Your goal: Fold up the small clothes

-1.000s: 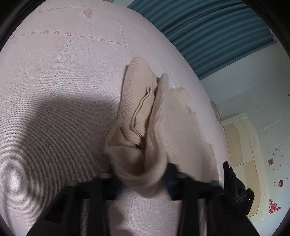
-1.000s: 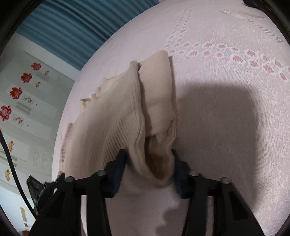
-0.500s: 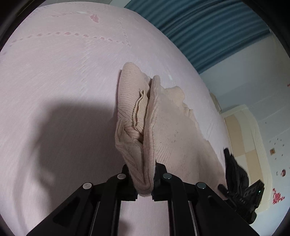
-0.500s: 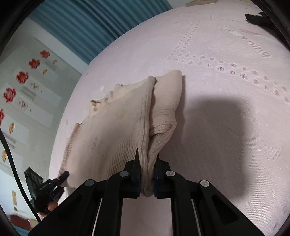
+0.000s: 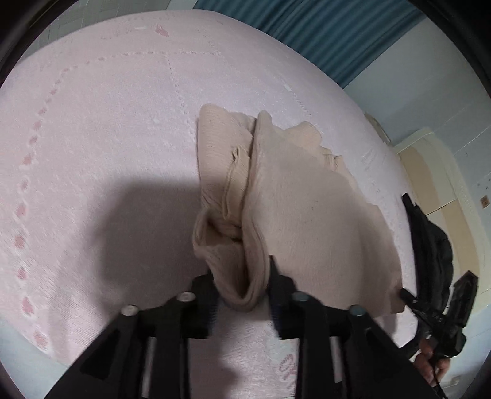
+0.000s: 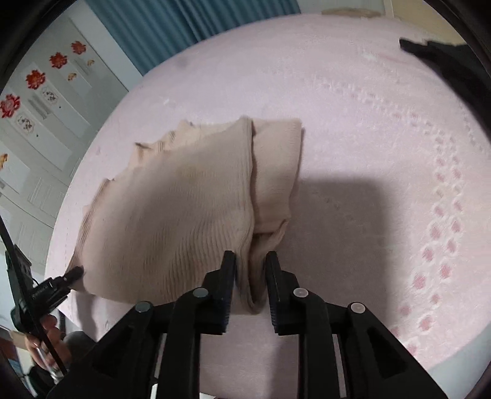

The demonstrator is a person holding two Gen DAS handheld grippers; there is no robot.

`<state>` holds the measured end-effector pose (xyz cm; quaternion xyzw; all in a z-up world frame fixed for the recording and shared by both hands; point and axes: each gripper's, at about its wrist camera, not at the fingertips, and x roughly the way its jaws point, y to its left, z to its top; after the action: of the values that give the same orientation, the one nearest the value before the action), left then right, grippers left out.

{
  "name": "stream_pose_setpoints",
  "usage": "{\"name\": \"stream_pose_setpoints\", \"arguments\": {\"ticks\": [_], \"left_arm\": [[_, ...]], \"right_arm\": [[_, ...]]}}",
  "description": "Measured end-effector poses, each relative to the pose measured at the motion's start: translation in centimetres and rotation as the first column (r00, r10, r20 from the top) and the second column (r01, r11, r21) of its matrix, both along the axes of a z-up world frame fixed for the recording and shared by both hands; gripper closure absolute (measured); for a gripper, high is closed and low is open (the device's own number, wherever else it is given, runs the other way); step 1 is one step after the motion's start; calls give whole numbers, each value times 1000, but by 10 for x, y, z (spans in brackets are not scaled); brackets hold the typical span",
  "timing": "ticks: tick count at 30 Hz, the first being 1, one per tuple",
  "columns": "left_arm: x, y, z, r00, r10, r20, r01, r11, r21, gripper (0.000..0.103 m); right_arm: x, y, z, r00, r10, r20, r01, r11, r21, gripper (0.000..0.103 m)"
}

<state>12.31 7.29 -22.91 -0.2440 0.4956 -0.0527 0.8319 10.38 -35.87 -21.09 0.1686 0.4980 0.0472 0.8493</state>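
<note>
1. The left tongs (image 5: 242,294) are opening; a folded corner of the beige knit garment (image 5: 294,208) sits between them, loosely.
2. The right tongs (image 6: 251,276) are opening too, the garment's other corner between them.
3. The garment lies on the pink bed (image 5: 107,138).
4. Beyond hangs a blue curtain (image 5: 322,27).

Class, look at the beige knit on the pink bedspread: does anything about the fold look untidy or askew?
Yes. The beige knit lies skewed, its scalloped hem slanting and one side bunched. Both grippers are opening around its near edge.
</note>
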Motion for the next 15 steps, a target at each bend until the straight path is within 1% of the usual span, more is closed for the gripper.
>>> {"name": "stream_pose_setpoints", "arguments": {"ticks": [1, 3, 5, 7, 11, 13, 14, 15], "left_arm": [[1, 3, 4, 1000, 5, 14, -5, 1000, 23, 71], [7, 7, 11, 999, 15, 43, -17, 998, 58, 64], [19, 8, 19, 996, 33, 84, -38, 997, 62, 59], [33, 11, 23, 994, 28, 104, -34, 998, 60, 58], [76, -1, 26, 992, 3, 127, -13, 997, 78, 58], [99, -10, 21, 992, -14, 127, 0, 994, 110, 58], [101, -5, 18, 992, -19, 123, 4, 992, 125, 58], [109, -10, 16, 993, -22, 112, 6, 990, 143, 60]], "right_arm": [[2, -3, 6, 1000, -10, 24, 11, 1000, -11, 75], [15, -7, 16, 998, -21, 58, 23, 999, -28, 72], [31, -9, 22, 997, -27, 77, 31, 999, -43, 72], [55, -10, 24, 996, -33, 84, 38, 997, -62, 72], [102, -2, 10, 997, -32, 63, 37, 996, -82, 72], [125, 3, -1, 999, -38, 39, 40, 997, -71, 72], [131, 4, -6, 999, -36, 29, 38, 997, -66, 72], [137, 5, -10, 999, -37, 19, 38, 997, -65, 72]]}}
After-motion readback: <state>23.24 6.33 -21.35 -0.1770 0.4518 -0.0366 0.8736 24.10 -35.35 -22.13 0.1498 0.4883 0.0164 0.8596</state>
